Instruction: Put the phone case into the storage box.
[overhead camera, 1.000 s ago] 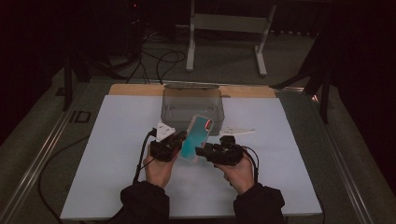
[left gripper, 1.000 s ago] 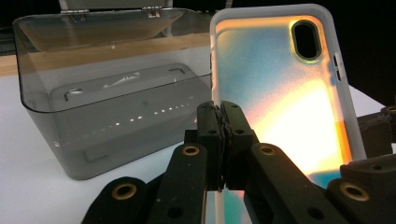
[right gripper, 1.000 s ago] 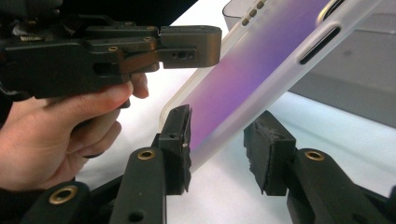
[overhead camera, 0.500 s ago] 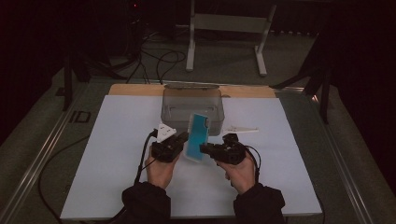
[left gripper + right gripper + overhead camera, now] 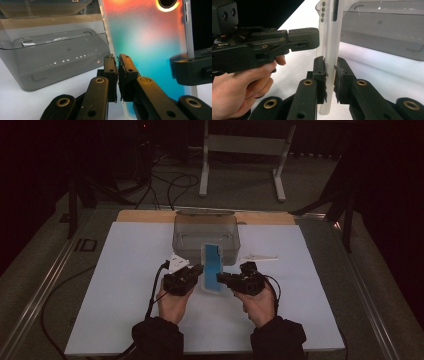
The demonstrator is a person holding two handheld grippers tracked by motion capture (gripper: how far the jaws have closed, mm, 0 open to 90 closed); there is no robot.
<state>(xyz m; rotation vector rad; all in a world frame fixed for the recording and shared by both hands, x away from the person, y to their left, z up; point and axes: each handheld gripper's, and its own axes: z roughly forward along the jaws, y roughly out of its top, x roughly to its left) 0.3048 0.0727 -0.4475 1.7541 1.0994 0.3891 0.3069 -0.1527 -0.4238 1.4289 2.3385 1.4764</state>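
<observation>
The bench is carrying a smoky plastic box; before it, a blue phone case is standing, each edge pinched by the left hand-held gripper and right hand-held gripper, whose view is showing its side buttons.

Looking like a robotics lab or recording studio rather than a home: sitting in a dark, black-walled room, a work table covered by a plain white rectangular sheet, resting on a light wooden board inside a grey metal-railed frame. Lying on the grey floor beyond, loose black cables trailing among a white metal stand with two splayed legs and black tripod legs. Glowing faintly at the back, a small red indicator light on dark equipment. Standing alone mid-table, a smoky grey translucent plastic box, staged as in a test setup
</observation>
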